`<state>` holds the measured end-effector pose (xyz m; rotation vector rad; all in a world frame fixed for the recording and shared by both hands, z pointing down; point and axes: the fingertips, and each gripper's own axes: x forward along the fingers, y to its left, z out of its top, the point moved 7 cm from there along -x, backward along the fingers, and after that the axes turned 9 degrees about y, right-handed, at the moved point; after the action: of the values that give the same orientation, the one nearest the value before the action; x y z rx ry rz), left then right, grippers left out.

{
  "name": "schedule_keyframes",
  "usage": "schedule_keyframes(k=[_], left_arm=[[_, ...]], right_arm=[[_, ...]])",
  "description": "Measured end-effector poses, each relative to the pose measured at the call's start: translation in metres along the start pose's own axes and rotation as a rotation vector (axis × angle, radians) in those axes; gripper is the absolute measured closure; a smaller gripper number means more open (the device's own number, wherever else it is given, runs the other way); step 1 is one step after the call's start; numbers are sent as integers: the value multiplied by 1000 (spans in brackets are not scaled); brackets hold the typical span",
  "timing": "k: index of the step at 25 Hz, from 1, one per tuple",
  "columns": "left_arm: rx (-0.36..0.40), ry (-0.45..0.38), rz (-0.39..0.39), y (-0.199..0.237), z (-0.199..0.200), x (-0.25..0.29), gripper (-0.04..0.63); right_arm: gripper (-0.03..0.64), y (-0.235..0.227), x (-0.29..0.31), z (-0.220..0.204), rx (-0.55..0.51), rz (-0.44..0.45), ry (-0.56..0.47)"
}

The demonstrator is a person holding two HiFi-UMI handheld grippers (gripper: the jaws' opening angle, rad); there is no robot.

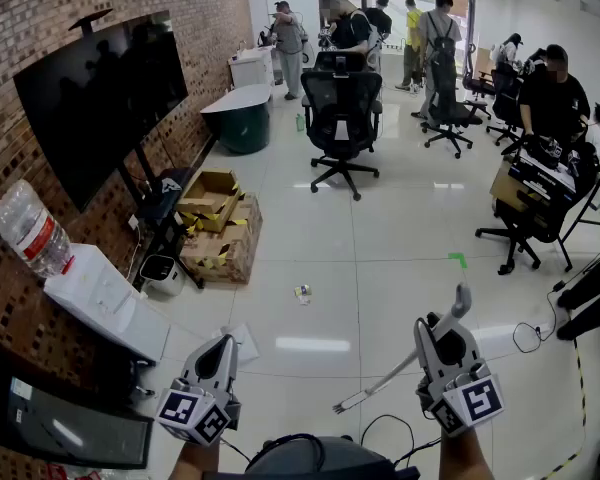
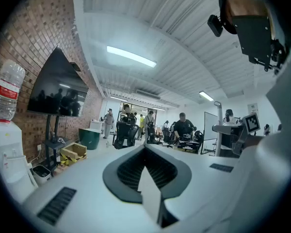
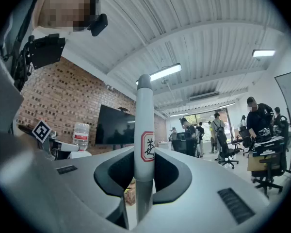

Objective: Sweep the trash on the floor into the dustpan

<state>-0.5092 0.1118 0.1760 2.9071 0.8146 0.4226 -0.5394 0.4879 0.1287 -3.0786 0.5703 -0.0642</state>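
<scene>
Right tool (image 1: 442, 340) is clamped on the broom handle (image 3: 144, 130), with the stick slanting down-left. Left tool (image 1: 220, 353) pinches a white flat piece (image 2: 150, 193), maybe the dustpan. The trash (image 1: 302, 293) sits on the floor (image 1: 380, 268) ahead, between both tools, so the broom probably has to reach forward.

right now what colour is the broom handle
Pale grey handle, red-bordered label; right gripper view best.

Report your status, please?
Right gripper shut on broom handle. Left gripper shut on flat white piece. Trash on floor ahead, unswept. Boxes left of it.
</scene>
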Motion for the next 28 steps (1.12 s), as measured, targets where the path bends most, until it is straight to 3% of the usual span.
schedule_keyframes(k=[7,15,21,28], left_arm=[[-9,18,3,-30,-8,35,581],[-22,21,25,8,6,103,581],[-19,19,17,89,21,146,581],[-26,-7,-24,221,47,177,581]], right_arm=[[519,-35,13,-3,-30,70,19],[520,-83,90,2,-40,66,-14],[520,-80,169,0,-25,20,14],[520,-27,282,6,-24,-50,2]])
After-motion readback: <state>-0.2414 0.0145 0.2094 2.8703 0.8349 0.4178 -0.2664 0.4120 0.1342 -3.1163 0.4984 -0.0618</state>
